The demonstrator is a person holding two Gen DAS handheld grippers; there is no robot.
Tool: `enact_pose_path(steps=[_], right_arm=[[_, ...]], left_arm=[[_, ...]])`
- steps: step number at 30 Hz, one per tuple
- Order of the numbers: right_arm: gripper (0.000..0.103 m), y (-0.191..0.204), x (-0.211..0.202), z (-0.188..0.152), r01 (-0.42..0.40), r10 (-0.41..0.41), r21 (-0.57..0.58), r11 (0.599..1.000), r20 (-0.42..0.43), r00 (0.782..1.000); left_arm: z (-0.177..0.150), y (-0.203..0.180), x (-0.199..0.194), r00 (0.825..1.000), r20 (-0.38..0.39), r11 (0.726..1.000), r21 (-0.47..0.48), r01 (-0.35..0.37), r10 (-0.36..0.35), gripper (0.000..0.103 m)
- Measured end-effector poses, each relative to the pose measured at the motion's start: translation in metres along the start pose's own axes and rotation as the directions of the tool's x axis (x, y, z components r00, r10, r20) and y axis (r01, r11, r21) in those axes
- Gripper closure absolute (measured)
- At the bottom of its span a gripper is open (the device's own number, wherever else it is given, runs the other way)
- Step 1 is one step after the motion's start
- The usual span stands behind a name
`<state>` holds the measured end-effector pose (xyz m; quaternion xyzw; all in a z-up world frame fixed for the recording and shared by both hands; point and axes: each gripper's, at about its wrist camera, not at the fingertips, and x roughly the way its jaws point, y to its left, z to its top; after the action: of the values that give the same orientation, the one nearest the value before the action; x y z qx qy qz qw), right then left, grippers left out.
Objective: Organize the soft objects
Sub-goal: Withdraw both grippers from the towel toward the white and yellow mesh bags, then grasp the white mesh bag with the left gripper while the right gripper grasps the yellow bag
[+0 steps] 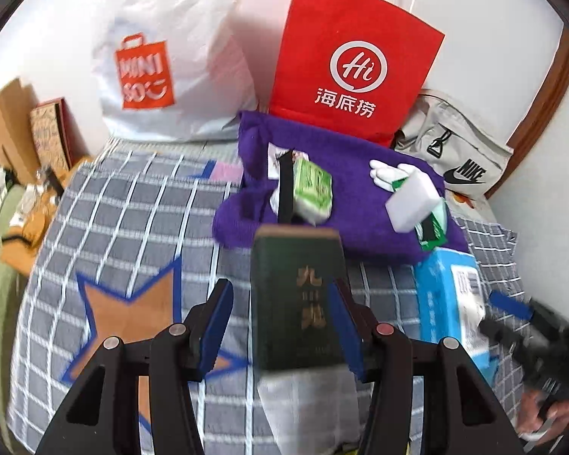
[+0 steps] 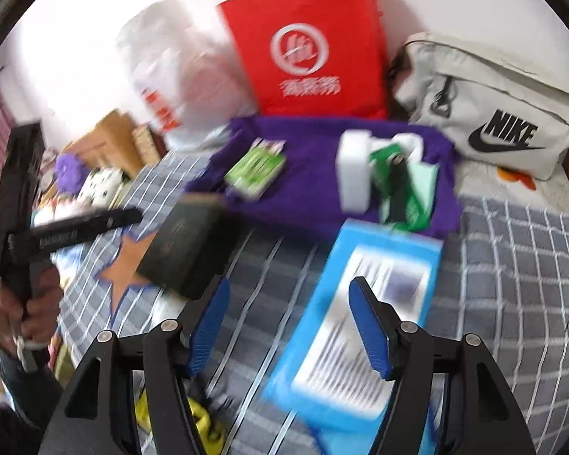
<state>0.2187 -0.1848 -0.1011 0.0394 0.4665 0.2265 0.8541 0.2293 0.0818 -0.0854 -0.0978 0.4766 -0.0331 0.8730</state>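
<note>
In the left wrist view, the left gripper [image 1: 282, 322] sits at bottom centre with its blue pads spread; a dark green pack [image 1: 297, 295] stands between them, touching the right pad and clear of the left. In the right wrist view, the right gripper [image 2: 290, 322] is spread and holds nothing, above a blurred blue pack [image 2: 364, 326] on the checked bedspread [image 2: 512, 265]. A purple towel [image 1: 322, 197] lies mid-frame, carrying a small green pack [image 1: 311, 189] and a white block [image 1: 411, 203].
</note>
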Motion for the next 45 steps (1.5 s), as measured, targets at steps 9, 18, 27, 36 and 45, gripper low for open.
enact_pose_path(steps=[9,18,27,36,45], right_arm=[[0.035,0.045,0.011,-0.078,-0.052,0.05,-0.022,0.998,-0.095,0.994],[0.035,0.066,0.036,-0.124,-0.033,0.026,-0.043,0.999,-0.16,0.987],[0.069,0.068,0.035,-0.134,-0.014,0.007,-0.076,0.997,-0.096,0.995],[0.073,0.035,-0.001,-0.137,0.021,-0.023,-0.036,0.999,-0.043,0.999],[0.074,-0.021,-0.017,-0.14,0.125,-0.125,0.064,0.99,-0.004,0.992]], left_arm=[[-0.055,0.006,-0.014,0.999,-0.008,0.998,-0.043,0.038,-0.038,0.044],[-0.097,0.02,-0.025,0.999,-0.009,0.998,-0.042,0.044,-0.044,0.044],[-0.11,0.014,-0.008,0.998,-0.047,0.999,-0.012,0.042,-0.043,0.044],[-0.118,-0.003,0.025,0.99,-0.13,0.999,0.008,0.05,-0.048,0.042],[-0.122,-0.029,0.042,0.988,-0.145,0.997,0.047,0.056,-0.049,0.018]])
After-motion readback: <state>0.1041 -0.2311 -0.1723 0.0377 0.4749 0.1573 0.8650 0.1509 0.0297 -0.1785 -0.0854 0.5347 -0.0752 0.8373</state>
